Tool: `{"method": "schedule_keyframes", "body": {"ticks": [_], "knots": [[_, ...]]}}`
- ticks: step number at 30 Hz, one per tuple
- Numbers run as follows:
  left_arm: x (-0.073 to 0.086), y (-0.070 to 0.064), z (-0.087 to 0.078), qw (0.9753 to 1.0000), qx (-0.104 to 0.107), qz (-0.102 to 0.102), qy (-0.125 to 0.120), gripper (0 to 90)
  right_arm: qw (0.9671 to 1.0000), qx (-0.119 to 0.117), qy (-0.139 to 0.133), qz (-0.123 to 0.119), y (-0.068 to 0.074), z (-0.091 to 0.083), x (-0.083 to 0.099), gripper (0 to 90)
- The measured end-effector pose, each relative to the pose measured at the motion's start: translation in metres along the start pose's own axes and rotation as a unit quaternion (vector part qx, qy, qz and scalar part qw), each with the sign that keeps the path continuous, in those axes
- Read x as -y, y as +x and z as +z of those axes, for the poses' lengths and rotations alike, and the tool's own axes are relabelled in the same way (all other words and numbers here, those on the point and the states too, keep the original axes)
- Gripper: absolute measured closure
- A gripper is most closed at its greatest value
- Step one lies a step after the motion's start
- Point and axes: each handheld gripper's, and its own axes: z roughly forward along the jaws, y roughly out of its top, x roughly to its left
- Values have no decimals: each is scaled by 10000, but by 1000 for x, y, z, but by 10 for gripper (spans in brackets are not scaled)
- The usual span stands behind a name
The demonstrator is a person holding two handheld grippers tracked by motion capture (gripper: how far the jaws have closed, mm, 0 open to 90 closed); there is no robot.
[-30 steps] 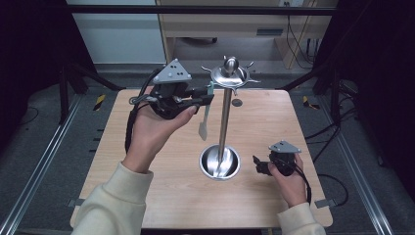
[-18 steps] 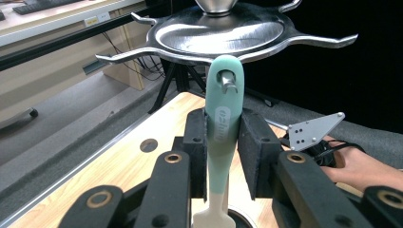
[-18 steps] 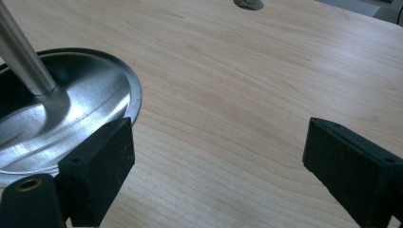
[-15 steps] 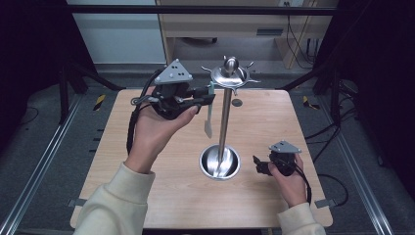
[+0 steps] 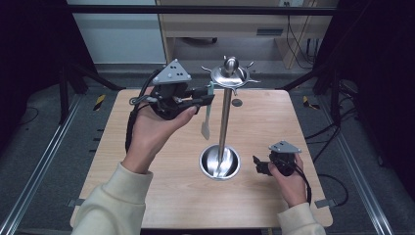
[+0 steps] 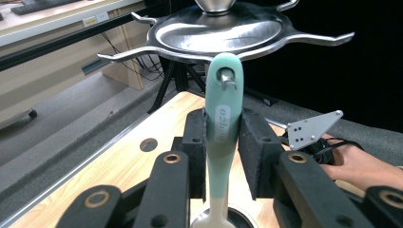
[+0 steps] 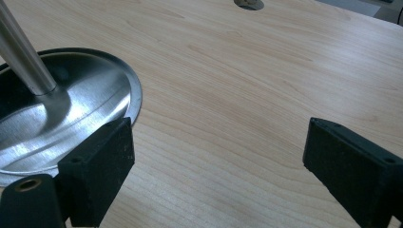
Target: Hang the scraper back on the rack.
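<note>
Raised in the person's left hand, the left gripper clamps the mint-green handle of a utensil between its two black pads, just under the top disc of a steel utensil stand. The utensil hangs upright: its handle is pale green with a hole near the rounded end, and below the grip it turns to a pale, cream-coloured neck. From the high view its lower end dangles beside the stand's pole, above the wooden table, narrow and light in colour.

From the left gripper view, one of the stand's hooks passes through the hole in the handle, so the utensil sits on the hook while the pads hold it from both sides. That view also shows the disc with its curved prongs spreading outward, detail too small to read from above. The high view alone shows the whole stand, from its knob down the pole to the round dished base.

Low on the table's right side, the right gripper rests in the person's right hand with its jaws spread wide and nothing between them; the right gripper view shows bare wood between the pads and the base's rim just beside the left one.

A small oval mark is embossed on the handle, but I cannot read it.
</note>
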Motion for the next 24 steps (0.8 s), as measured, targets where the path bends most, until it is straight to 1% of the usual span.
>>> {"method": "schedule_keyframes", "body": {"ticks": [2,3,5,8,9,10,11,15,17,19,22,24], "knots": [[1,-1,-4,9999,-65,15,-89,644,10000,6,-3,0,0,0,0,103],[2,-1,-6,9999,-119,54,-101,616,10000,7,-2,0,0,0,0,103],[5,-1,-10,9996,-254,110,-75,528,10000,6,5,-10,0,0,0,103],[11,0,-15,9993,-345,86,-76,409,10000,-4,3,11,0,0,0,103],[12,1,-17,9992,-374,107,-67,364,10000,2,11,8,0,0,0,103],[14,1,-18,9992,-389,130,-31,324,10000,10,12,-8,0,0,0,103],[15,1,-19,9991,-401,107,-29,282,10000,14,10,-11,0,0,0,102],[22,-1,-25,9982,-457,288,252,142,10000,32,15,-7,-1,0,0,102],[27,-3,-30,9976,-513,328,324,94,10000,37,32,15,-1,-1,1,102],[34,-4,-32,9975,-527,304,361,47,10000,39,35,19,-1,0,1,102],[53,-6,-35,9968,-556,285,490,31,10000,40,16,10,0,-2,1,102],[66,-8,-36,9965,-540,319,556,30,10000,46,10,21,0,-2,1,102]]}}
